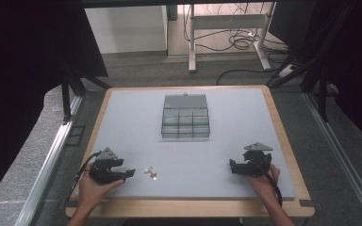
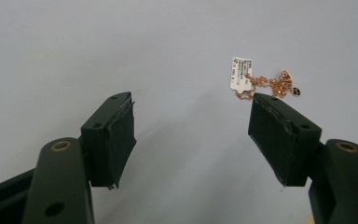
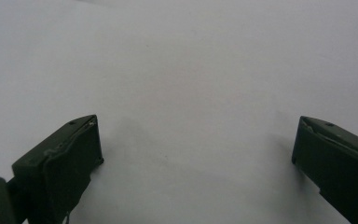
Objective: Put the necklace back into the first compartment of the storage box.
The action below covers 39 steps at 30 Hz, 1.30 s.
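**High view: two grippers, a clear box and a little chain**

High view has the whole setup: a grey mat (image 1: 226,141) on a wood-edged table, with a clear plastic compartment box (image 1: 185,117) sitting mid-table, lid flipped up at the back. The left gripper (image 1: 131,173) is near the front edge, and just beside it lies a small pinkish chain (image 1: 149,173), too tiny here to make out. The right gripper (image 1: 232,165) is well apart, over on the other side.

Left gripper view fills in the detail: it's a rose-gold chain (image 2: 265,85) with a white printed tag, bunched up just past one pad. Jaws spread wide, gripping nothing, pads rubbery and frayed.

Right gripper view: jaws wide apart over bare, smooth mat.
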### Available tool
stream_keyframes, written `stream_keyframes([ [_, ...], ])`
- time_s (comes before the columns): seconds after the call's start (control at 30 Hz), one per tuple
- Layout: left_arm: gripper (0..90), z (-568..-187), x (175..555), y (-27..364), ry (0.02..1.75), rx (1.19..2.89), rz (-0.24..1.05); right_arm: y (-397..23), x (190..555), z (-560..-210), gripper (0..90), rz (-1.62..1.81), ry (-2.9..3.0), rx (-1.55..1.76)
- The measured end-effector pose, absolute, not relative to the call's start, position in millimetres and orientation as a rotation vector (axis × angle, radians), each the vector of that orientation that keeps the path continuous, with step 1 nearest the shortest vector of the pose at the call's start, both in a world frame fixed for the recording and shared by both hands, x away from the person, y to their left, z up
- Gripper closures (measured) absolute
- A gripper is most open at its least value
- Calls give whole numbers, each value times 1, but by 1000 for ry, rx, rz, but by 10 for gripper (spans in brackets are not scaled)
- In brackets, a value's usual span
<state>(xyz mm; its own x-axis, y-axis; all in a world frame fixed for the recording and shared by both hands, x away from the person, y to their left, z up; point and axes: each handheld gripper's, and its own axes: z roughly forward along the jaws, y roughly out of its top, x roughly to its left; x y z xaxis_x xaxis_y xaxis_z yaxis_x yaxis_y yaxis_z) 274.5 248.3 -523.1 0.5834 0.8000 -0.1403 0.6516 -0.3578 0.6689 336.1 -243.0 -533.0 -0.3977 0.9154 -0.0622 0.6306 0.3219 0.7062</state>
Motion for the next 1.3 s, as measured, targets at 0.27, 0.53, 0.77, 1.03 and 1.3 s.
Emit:
stream_keyframes([
  [0.27, 292, -521, 264, 251, 1205, 2097, 326, -244, 334, -533, 27, 847, 2151, 1340],
  [0.53, 285, -517, 256, 253, 1181, 2084, 310, -245, 334, -533, 28, 848, 2152, 1339],
  [0.77, 312, -514, 256, 254, 1171, 2098, 321, -245, 334, -533, 28, 851, 2151, 1342],
  [1.03, 309, -493, 255, 252, 1155, 2074, 344, -246, 333, -533, 28, 852, 2146, 1352],
  [1.3, 304, -480, 258, 242, 1127, 2108, 341, -246, 332, -533, 28, 849, 2145, 1352],
])
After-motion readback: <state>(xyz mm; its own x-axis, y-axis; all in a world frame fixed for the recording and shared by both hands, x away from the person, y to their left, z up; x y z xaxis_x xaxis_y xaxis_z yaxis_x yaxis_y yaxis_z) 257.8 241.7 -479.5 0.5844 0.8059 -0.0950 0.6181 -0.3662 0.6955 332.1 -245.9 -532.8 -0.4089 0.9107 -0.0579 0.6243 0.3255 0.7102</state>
